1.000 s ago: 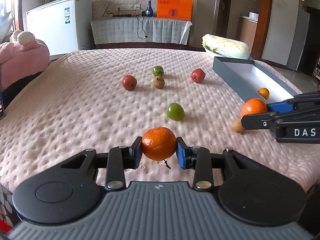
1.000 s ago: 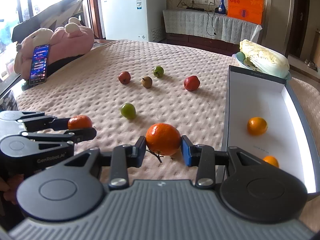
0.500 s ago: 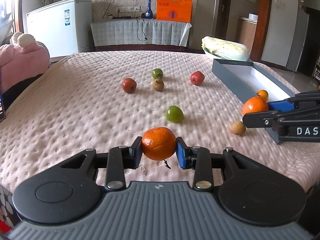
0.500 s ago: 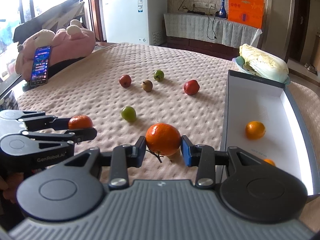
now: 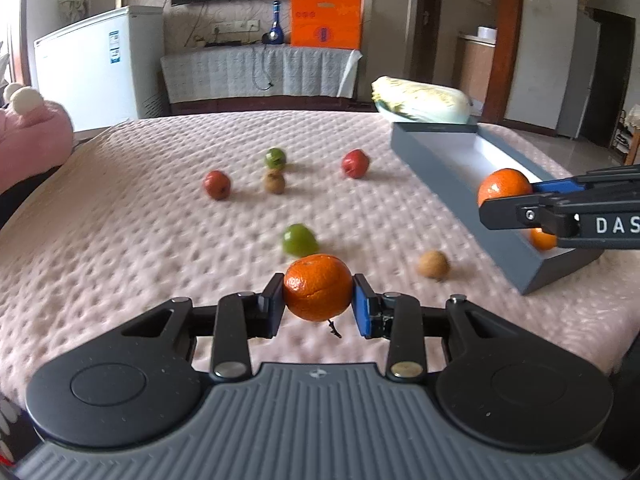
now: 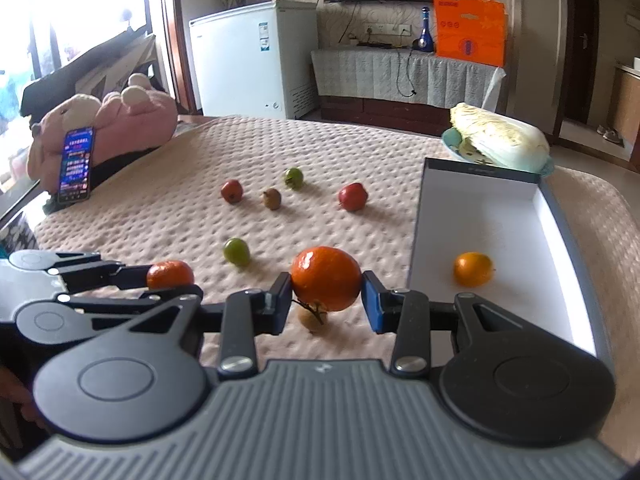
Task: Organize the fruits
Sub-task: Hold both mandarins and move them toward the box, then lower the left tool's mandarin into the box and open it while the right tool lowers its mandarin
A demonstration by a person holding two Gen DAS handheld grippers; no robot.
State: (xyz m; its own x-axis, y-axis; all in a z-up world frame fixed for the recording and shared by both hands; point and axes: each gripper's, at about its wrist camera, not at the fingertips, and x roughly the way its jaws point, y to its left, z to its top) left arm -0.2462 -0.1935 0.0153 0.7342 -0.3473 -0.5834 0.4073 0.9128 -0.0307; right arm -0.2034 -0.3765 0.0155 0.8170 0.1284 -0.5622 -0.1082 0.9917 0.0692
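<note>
My left gripper (image 5: 318, 306) is shut on an orange (image 5: 318, 286) and holds it above the pink bedspread. My right gripper (image 6: 326, 300) is shut on a second orange (image 6: 326, 278), lifted near the left wall of the grey box (image 6: 416, 240). In the left wrist view the right gripper's orange (image 5: 504, 186) hangs by the box (image 5: 436, 168). An orange (image 6: 472, 268) lies in the box. On the spread lie two red fruits (image 6: 353, 196) (image 6: 231, 191), two green ones (image 6: 293, 177) (image 6: 236, 251) and two brown ones (image 6: 272, 199) (image 5: 433, 264).
A cabbage on a plate (image 6: 500, 144) stands behind the box. A pink plush toy (image 6: 108, 120) with a phone (image 6: 76, 164) leaning on it sits at the left edge. A white freezer (image 6: 252, 60) and a covered bench stand beyond the bed.
Both grippers have risen with their oranges. The right gripper has moved towards the box, so its orange now hangs by the box wall in the left wrist view.
</note>
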